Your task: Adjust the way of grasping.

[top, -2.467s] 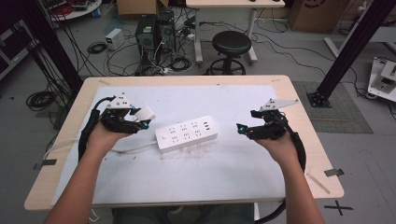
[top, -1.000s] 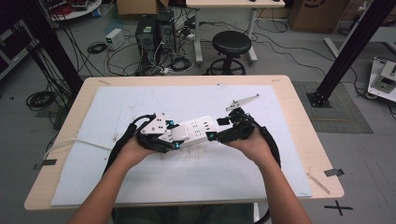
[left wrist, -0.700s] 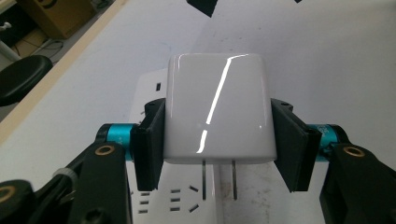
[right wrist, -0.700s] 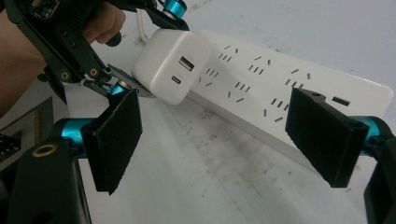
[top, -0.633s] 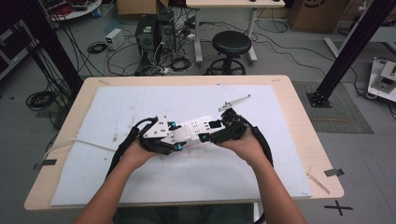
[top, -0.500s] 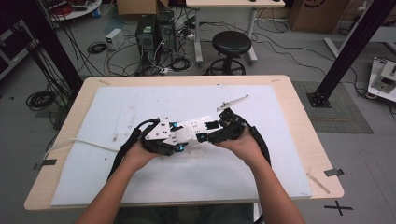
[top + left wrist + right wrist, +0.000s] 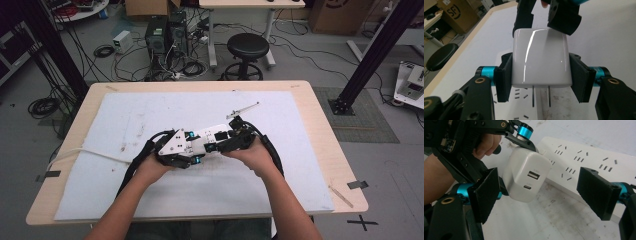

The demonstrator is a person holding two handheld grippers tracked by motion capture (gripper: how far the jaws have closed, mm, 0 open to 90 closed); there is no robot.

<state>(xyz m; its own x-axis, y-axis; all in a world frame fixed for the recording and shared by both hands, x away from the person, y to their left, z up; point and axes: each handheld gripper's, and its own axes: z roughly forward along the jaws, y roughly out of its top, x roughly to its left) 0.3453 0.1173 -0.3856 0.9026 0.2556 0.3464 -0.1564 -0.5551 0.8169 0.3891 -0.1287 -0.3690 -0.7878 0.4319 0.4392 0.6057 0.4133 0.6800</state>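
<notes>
Left claw (image 7: pixel 540 75) clamped on charger (image 7: pixel 540 58), right claw (image 7: pixel 544 195) apart; 2 prongs may miss power strip (image 7: pixel 586 162) slots if tilted.

One white charger (image 7: pixel 541 57), two metal prongs on it, two ports on its face: one USB-A, one smaller oval. One white power strip (image 7: pixel 584 162). Two grippers: left gripper (image 7: pixel 541 75), right gripper (image 7: pixel 544 195), two black jaws each. Two hands, two forearms. One table (image 7: pixel 320 125), one white mat (image 7: pixel 150 110) on it. One black round stool (image 7: pixel 248 47) behind. Two dark computer towers (image 7: pixel 167 32) on the floor. Two tape pieces at the table's edges.
</notes>
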